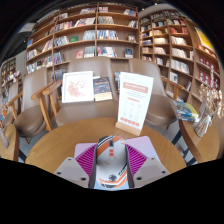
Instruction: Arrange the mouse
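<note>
A grey and white mouse [112,163] with orange stripes sits between my gripper's [112,160] fingers, raised above the round wooden table [60,140]. Both purple pads [87,156] press against its sides, so the gripper is shut on it. The mouse points forward along the fingers, its front end toward the upright sign. Its rear end is hidden below the fingers.
A white and orange upright sign [134,101] stands at the table's far edge, just beyond the fingers. Wooden chairs [45,105] surround the table, and one holds books [86,87]. Tall bookshelves [90,35] line the back wall.
</note>
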### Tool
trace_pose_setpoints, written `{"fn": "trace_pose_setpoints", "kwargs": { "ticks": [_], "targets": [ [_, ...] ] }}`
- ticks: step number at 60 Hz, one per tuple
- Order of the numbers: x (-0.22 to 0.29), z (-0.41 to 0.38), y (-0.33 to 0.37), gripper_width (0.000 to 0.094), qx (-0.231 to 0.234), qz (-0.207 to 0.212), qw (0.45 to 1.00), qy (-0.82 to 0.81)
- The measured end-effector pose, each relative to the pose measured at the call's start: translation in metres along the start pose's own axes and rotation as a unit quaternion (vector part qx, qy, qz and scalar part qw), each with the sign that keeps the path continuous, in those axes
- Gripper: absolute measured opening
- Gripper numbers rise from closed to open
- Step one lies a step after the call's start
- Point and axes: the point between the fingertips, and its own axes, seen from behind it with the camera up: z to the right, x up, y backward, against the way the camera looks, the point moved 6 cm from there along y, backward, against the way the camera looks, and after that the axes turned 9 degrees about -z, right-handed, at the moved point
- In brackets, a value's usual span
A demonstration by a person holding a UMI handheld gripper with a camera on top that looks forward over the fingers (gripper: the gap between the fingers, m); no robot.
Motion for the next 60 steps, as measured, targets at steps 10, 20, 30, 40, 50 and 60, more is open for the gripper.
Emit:
{"fn": "trace_pose_setpoints", "kwargs": {
  "ticks": [10, 20, 30, 40, 50, 60],
  "targets": [
    [-0.029, 0.024, -0.026, 0.0443, 0.012, -0.029, 1.0, 0.003],
    [-0.043, 0.024, -0.037, 0.0474, 0.029, -0.027, 0.999, 0.023],
    [-0.041, 0.029, -0.02, 0.0848, 0.017, -0.024, 0.999, 0.034],
    [-0.042, 0.042, 0.066, 0.0856, 0.001, 0.015, 1.0, 0.027],
    [-0.068, 0.051, 0.162, 0.0854, 0.02, 0.046, 0.998, 0.022],
    [-0.108, 0.063, 0.225, 0.0854, 0.024, 0.057, 0.998, 0.033]
  ]
}}
